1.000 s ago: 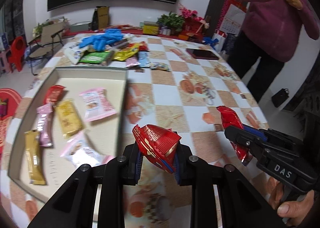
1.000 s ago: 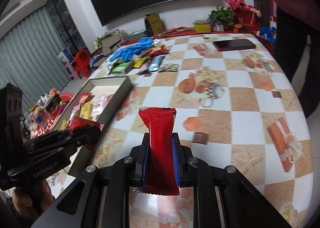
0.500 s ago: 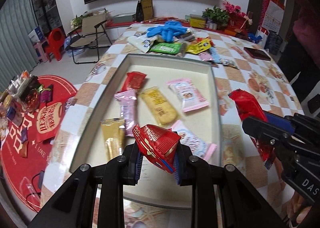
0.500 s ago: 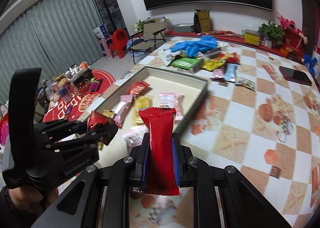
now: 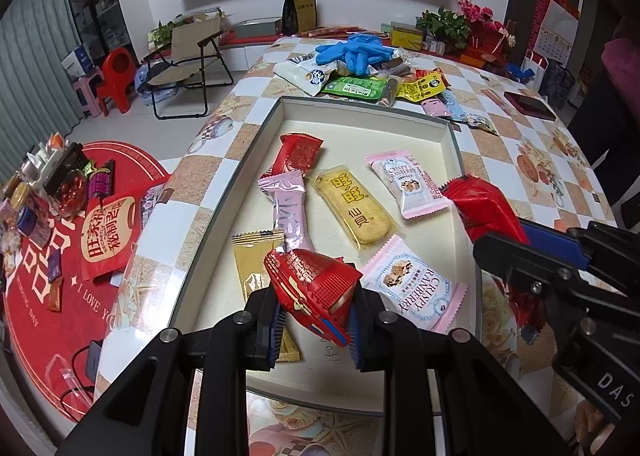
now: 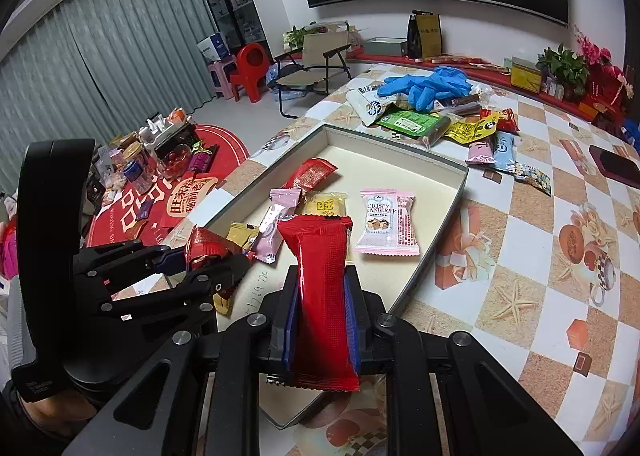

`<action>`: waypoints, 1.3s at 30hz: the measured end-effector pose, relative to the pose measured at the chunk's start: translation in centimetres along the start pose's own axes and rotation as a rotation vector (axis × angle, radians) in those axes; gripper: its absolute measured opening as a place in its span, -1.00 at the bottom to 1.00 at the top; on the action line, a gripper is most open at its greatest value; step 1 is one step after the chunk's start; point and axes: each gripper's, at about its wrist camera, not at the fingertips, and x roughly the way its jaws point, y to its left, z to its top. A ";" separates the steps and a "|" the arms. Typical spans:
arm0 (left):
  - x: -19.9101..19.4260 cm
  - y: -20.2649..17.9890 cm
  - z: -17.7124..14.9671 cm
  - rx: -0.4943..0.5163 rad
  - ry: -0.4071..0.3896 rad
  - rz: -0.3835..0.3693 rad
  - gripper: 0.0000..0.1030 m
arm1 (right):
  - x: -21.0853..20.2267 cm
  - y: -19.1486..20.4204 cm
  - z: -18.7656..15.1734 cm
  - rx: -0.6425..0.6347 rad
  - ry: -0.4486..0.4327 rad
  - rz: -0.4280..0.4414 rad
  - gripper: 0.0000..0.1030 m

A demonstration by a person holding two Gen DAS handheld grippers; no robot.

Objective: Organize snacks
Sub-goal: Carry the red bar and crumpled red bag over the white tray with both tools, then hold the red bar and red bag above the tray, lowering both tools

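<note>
Snacks held over the box, ready to drop

Could go wrong on the let-go. Left gripper clamped on a crinkly red snack, right over the near end of the open box. Might land on the gold packet or the pink cranberry packet lying just below, making a messy heap (not very tidy). Right gripper clamped on a long red packet, near the box's right wall. Could hit that wall and slide out onto the checked table if let go too soon. Could also bump the other gripper, both being close together. Already in the box: red, pink and yellow packets, flat on the floor. More snacks waiting in a pile past the far wall, under blue gloves.
</note>
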 end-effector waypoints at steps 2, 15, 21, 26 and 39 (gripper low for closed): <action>0.0 0.2 0.0 -0.004 0.001 -0.005 -0.46 | 0.0 0.2 0.0 -0.003 0.006 -0.008 -0.59; 0.1 0.5 0.3 0.009 0.005 0.000 -0.45 | 0.4 0.9 0.3 -0.007 0.018 -0.022 -0.59; 0.2 0.4 0.9 0.023 0.005 -0.010 -0.45 | 0.5 1.0 0.9 0.006 0.018 -0.028 -0.59; 0.5 0.6 0.9 0.022 0.006 -0.024 -0.45 | 0.8 0.7 1.0 0.020 0.026 -0.039 -0.59; 0.6 1.3 0.8 0.009 0.011 -0.028 -0.45 | 1.2 1.0 1.4 0.018 0.024 -0.041 -0.59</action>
